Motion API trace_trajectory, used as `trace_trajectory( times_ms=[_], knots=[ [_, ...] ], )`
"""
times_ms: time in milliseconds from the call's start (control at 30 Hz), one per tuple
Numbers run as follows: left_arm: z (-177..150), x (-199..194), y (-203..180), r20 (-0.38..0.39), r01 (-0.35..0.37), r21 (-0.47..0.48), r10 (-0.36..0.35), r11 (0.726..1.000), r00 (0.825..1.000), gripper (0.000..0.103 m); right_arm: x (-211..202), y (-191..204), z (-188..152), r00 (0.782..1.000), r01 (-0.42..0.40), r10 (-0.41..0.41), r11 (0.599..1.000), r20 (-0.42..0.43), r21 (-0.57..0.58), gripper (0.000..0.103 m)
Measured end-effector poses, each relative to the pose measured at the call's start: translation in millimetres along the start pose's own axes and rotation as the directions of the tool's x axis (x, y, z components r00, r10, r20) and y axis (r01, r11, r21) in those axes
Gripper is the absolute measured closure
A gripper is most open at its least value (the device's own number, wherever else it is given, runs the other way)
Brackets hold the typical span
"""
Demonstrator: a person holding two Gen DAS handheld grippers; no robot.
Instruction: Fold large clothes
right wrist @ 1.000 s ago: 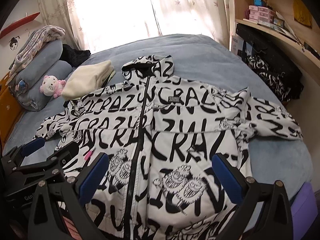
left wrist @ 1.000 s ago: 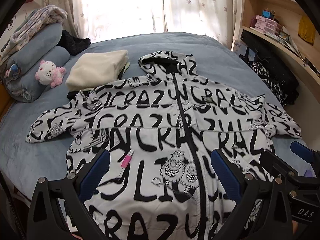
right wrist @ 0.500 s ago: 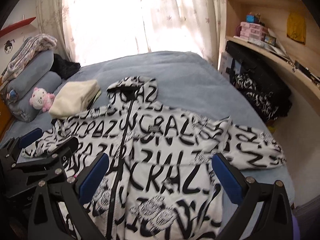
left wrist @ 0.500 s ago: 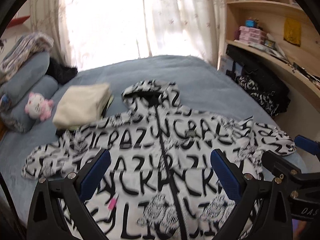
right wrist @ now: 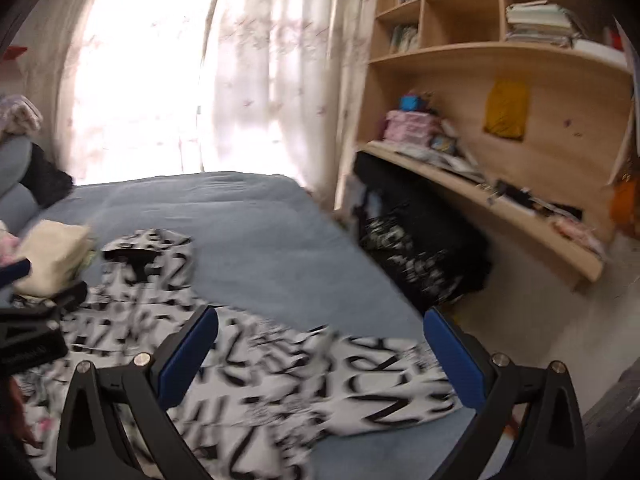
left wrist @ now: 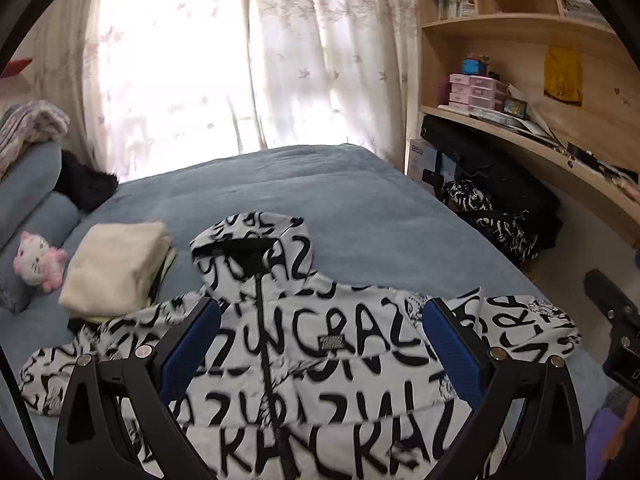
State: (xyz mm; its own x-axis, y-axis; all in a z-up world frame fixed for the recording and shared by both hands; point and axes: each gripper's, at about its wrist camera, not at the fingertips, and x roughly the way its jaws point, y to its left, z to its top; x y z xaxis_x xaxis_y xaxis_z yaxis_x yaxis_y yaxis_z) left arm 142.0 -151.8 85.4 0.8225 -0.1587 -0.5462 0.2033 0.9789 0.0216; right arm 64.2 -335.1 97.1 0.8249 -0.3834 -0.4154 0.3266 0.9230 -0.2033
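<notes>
A white hooded jacket with black lettering (left wrist: 320, 352) lies spread flat and face up on the blue bed (left wrist: 340, 192), zip closed, sleeves out to both sides. It also shows, blurred, in the right wrist view (right wrist: 260, 368). My left gripper (left wrist: 320, 344) is open and empty above the jacket's chest. My right gripper (right wrist: 320, 352) is open and empty above the jacket's right sleeve (right wrist: 400, 392). The right gripper's body shows at the right edge of the left wrist view (left wrist: 616, 320).
A folded cream garment (left wrist: 116, 264) lies left of the hood. A pink plush cat (left wrist: 38, 256) and blue pillows (left wrist: 28, 184) are at the far left. A wooden desk and shelves (right wrist: 500, 200) stand to the right, with dark bags (right wrist: 420, 256) beside the bed.
Both grippers have tilted up and drawn back, so less of the jacket's lower half shows. The right gripper has swung right towards the sleeve. Both stay open.
</notes>
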Motion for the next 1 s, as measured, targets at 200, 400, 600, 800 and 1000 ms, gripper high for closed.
trace_trajectory(
  times_ms=[200, 400, 600, 800, 1000],
  knots=[
    [-13, 60, -45, -0.062, 0.045, 0.036, -0.043, 0.998, 0.997, 0.003, 78, -52, -33, 0.979, 0.001, 0.018, 0.996, -0.203, 0.093, 0.000],
    [-46, 119, -85, -0.134, 0.038, 0.061, -0.029, 0.997, 0.991, 0.003, 140, -131, -86, 0.926, 0.052, 0.084, 0.937, -0.367, 0.346, 0.003],
    [-77, 169, -110, -0.251, 0.050, 0.043, -0.038, 0.998, 0.967, 0.003, 186, -207, -148, 0.867, 0.160, 0.161, 0.806, -0.472, 0.570, 0.010],
    [-90, 190, -134, -0.278, 0.078, 0.052, -0.061, 0.996, 0.959, 0.003, 208, -244, -197, 0.825, 0.225, 0.258, 0.666, -0.503, 0.711, 0.012],
    [-94, 190, -141, -0.244, 0.083, 0.061, -0.066, 0.995, 0.968, 0.003, 222, -240, -205, 0.830, 0.227, 0.251, 0.664, -0.498, 0.713, 0.028]
  ],
)
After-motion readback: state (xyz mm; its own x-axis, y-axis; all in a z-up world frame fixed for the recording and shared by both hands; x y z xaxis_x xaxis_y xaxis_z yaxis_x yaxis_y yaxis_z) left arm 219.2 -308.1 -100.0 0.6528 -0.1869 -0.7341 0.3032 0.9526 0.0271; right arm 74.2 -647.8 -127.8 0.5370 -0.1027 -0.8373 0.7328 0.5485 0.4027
